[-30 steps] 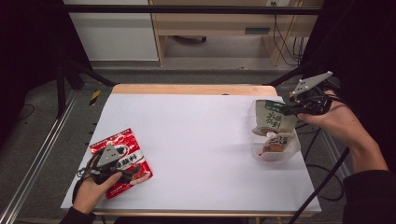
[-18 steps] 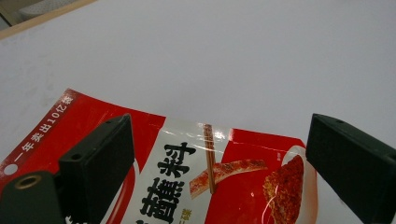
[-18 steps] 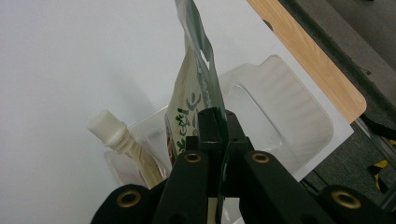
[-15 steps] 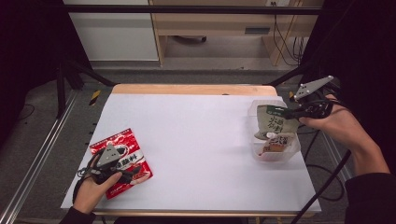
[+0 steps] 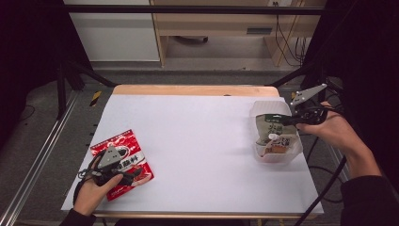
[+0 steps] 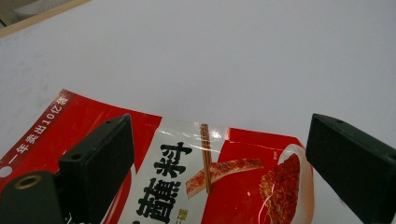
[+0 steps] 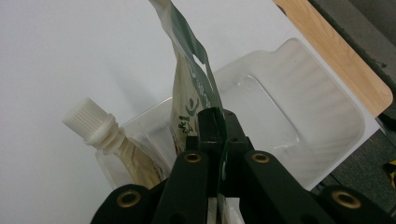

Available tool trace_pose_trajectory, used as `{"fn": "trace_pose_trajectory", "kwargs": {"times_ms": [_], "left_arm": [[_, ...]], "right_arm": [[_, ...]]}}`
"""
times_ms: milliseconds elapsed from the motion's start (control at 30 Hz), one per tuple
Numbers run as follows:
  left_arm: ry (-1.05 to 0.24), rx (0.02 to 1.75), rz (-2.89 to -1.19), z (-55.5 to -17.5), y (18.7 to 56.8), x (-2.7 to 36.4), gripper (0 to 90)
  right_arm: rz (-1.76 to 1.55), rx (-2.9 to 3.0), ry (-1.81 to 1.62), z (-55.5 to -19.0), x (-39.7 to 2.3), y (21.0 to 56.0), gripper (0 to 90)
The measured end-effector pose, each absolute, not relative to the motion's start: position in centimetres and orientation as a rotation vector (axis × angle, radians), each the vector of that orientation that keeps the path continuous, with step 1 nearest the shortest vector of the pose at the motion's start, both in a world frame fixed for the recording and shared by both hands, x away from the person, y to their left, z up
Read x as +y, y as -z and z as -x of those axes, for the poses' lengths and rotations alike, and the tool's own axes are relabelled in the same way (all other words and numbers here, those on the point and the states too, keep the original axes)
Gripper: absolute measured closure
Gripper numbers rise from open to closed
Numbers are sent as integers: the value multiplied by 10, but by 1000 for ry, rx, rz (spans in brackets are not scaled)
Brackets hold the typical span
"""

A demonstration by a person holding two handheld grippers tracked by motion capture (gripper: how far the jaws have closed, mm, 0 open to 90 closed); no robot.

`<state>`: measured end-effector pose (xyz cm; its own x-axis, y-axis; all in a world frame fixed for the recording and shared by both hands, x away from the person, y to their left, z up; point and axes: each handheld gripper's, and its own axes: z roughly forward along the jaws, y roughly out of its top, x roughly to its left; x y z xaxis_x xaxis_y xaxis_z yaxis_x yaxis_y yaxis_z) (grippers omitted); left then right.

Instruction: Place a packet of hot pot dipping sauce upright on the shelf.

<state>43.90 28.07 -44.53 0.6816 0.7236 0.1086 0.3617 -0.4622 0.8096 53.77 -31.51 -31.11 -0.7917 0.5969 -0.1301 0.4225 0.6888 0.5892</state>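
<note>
Two tools are seen at a white counter point(image 5: 197, 141). The right tool point(image 5: 284, 120) is held at the far right side, over a clear plastic tray point(image 5: 261, 107); its jaws are clamped together on the top edge of a green-and-beige pouch point(image 5: 272, 127). In the right gripper view the pouch point(image 7: 189, 70) is pinched by that edge between the black jaws of the right tool point(image 7: 219, 135) and hangs over the tray point(image 7: 322, 121), its lower part inside the tray. A second pouch with a white ribbed screw cap point(image 7: 91, 122) lies in the tray just beside the held pouch, cap pointing out over the tray's rim. A reddish item at the near end of the tray is too small to be told.

The left tool point(image 5: 134, 173) is rested at the near left of the counter, on top of a red snack packet point(image 5: 123, 162) that lies flat there. In the left gripper view the jaws of the left tool point(image 6: 219, 163) are spread wide apart, with the red packet point(image 6: 233, 186) below and between them; nothing is pinched. Whether the pads touch the packet cannot be told.

The red packet and the tray are well apart, at opposite sides of the counter. A wooden strip point(image 5: 188, 90) is seen along the counter's far edge.
</note>
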Motion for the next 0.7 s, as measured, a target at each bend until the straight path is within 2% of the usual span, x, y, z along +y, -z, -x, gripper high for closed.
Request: {"fn": "trace_pose_trajectory", "kwargs": {"times_ms": [700], "left_arm": [[-569, 833, -2091, -439, 445, 281, 77]], "right_arm": [[-821, 2615, -798, -536, -317, 320, 898]]}}
